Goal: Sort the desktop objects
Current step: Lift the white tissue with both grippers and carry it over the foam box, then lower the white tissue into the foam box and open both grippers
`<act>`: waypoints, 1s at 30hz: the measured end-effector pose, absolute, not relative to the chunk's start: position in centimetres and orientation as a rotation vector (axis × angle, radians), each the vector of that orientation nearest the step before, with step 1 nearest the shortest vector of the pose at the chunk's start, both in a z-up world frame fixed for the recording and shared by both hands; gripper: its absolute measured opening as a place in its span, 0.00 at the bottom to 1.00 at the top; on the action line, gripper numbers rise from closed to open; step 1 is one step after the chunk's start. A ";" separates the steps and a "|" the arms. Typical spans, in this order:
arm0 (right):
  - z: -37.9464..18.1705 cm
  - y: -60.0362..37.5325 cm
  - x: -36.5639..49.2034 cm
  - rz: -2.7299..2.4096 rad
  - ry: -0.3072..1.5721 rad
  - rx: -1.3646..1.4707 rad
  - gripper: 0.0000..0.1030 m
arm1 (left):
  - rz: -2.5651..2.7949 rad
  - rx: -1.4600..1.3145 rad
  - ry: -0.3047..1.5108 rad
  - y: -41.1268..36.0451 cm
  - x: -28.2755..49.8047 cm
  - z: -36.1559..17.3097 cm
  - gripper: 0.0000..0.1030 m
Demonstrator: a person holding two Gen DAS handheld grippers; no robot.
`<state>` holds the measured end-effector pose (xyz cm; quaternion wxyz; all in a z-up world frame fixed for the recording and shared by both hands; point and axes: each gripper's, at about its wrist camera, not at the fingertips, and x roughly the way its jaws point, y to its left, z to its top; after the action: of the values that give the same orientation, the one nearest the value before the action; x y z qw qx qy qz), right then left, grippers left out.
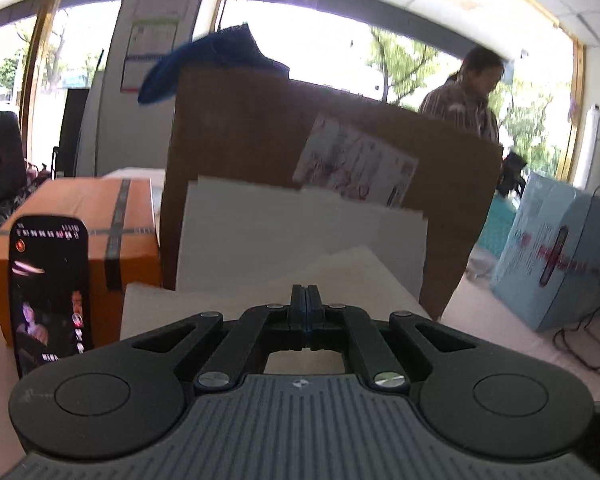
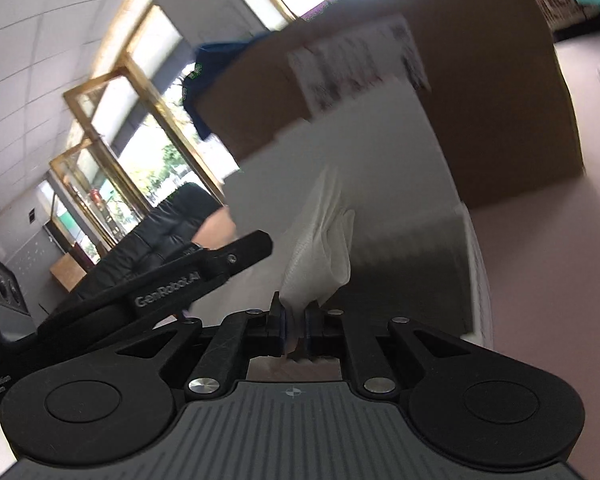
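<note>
My left gripper (image 1: 307,312) is shut with nothing between its fingers, low over a pale sheet (image 1: 332,280) in front of a white box (image 1: 300,232). My right gripper (image 2: 296,326) is shut on a crumpled white tissue (image 2: 320,248), which sticks up from between the fingers in front of the white box (image 2: 380,152). The other gripper (image 2: 204,276) reaches in from the left of the right wrist view, a hand behind it.
A tall brown cardboard box (image 1: 260,128) with a blue cloth (image 1: 204,60) on top stands behind the white box. An orange taped box (image 1: 84,220) and an upright phone (image 1: 48,288) are at left, a light blue box (image 1: 552,252) at right. A person (image 1: 472,92) stands behind.
</note>
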<state>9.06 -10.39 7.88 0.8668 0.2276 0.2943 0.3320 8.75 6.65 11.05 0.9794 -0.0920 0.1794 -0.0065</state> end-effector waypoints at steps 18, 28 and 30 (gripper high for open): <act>7.9 -12.1 9.4 0.664 0.696 0.422 0.08 | 0.021 -0.173 0.503 7.0 11.4 8.1 0.01; 8.1 -12.8 9.5 0.695 0.722 0.490 0.31 | 0.041 -0.173 0.520 7.3 11.7 7.7 0.01; 8.5 -13.1 9.2 0.689 0.709 0.485 0.48 | 0.040 -0.170 0.526 7.2 11.9 7.7 0.01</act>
<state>9.22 -13.08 8.51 0.8524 0.2303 0.3367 0.3273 11.85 7.20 7.65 0.9619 -0.0840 0.2595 0.0200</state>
